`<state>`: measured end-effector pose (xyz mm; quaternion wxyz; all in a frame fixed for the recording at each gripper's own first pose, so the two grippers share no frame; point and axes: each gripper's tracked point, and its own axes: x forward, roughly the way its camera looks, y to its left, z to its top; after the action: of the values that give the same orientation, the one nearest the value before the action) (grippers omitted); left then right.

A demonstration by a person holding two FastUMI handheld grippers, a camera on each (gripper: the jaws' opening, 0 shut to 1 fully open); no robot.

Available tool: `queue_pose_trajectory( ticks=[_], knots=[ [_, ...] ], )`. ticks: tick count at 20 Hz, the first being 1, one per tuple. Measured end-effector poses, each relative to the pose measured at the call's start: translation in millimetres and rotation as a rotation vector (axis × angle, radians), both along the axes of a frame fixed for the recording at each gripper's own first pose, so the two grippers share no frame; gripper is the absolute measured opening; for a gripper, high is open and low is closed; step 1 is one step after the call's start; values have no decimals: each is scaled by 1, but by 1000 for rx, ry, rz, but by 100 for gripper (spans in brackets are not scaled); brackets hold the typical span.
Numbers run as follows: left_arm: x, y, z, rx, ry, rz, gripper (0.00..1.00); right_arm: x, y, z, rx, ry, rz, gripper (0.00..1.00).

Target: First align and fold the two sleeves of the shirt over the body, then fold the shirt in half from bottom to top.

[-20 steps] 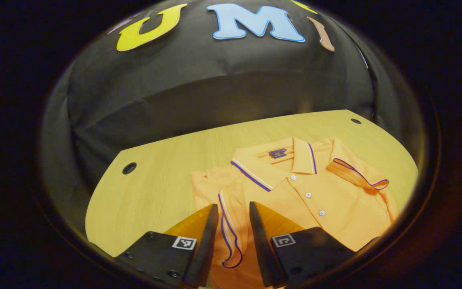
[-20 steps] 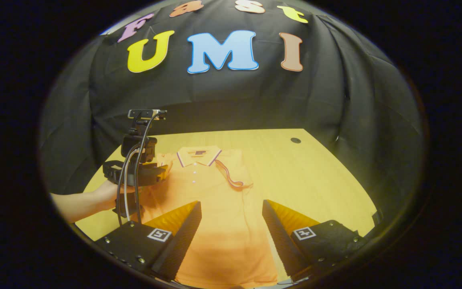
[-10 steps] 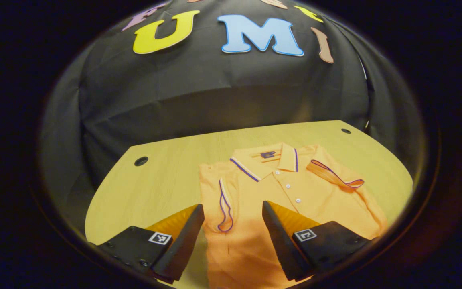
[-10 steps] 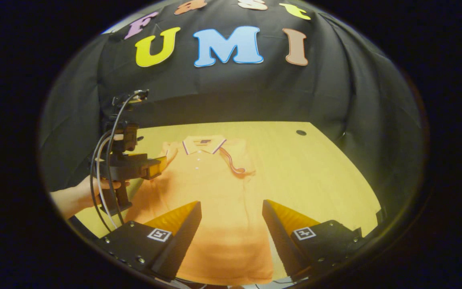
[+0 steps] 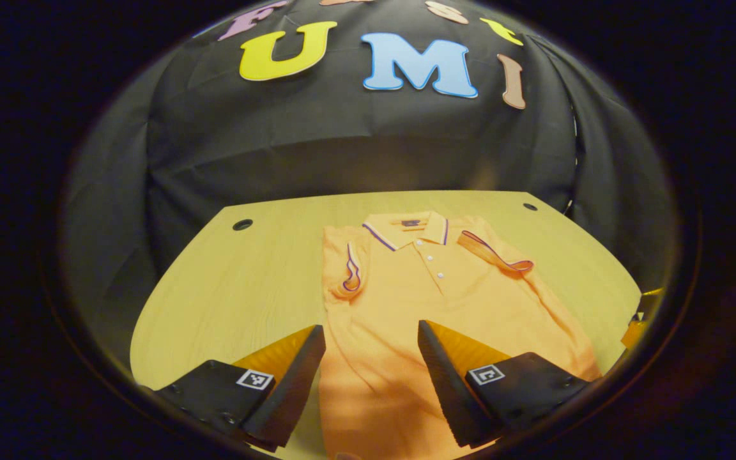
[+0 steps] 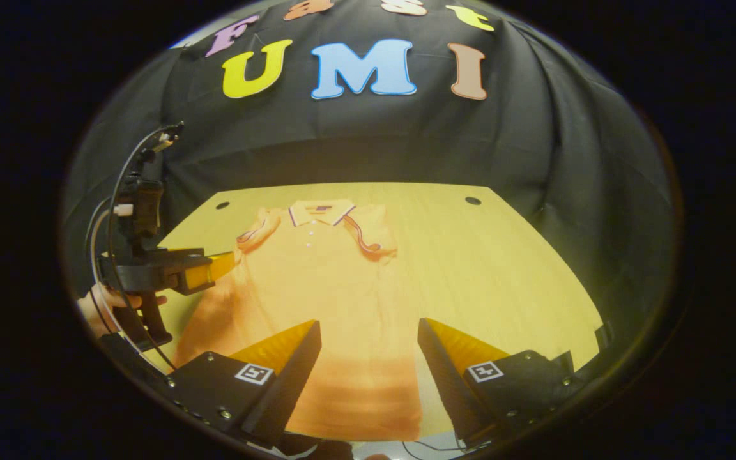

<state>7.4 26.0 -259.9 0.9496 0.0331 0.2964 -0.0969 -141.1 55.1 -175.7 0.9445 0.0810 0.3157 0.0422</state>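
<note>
An orange polo shirt (image 5: pixel 432 300) lies face up on the wooden table (image 5: pixel 246 287), collar (image 5: pixel 406 227) at the far end. Both striped sleeves are folded onto the body, one (image 5: pixel 349 268) on the left and one (image 5: pixel 496 252) on the right. My left gripper (image 5: pixel 370 327) hangs open over the shirt's lower left part, with nothing between its fingers. In the right gripper view the shirt (image 6: pixel 317 287) stretches away from my open right gripper (image 6: pixel 369 322), which hovers above the hem. The left gripper (image 6: pixel 214 265) shows there at the shirt's left edge, held by a hand (image 6: pixel 96 306).
The table has a small round hole near each far corner (image 5: pixel 242 224) (image 5: pixel 529 206). Bare wood lies left of the shirt (image 5: pixel 227 306) and right of it (image 6: pixel 502 268). The black cloth wall closes off the back.
My left gripper opened, let the left sleeve drop onto the body, and drew back toward the hem. The right gripper stayed open and barely moved.
</note>
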Motion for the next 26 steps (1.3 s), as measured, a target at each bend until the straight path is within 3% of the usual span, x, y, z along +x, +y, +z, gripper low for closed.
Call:
queue_pose_trajectory(
  ticks=[9, 17, 23, 26],
  knots=[
    [-101, 36, -7, -4, 71, 29, 97, -48, -1, -42, -9, 86, 39, 94],
    [-189, 47, -32, 2, 167, 7, 96, -82, -4, -84, -15, 175, 74, 94],
    [-230, 39, -45, 12, 190, -30, 96, -97, -3, -98, 5, 233, 55, 95],
    [-235, 43, -58, 6, 205, -4, 94, -101, -2, -99, 3, 245, 68, 95]
  ],
)
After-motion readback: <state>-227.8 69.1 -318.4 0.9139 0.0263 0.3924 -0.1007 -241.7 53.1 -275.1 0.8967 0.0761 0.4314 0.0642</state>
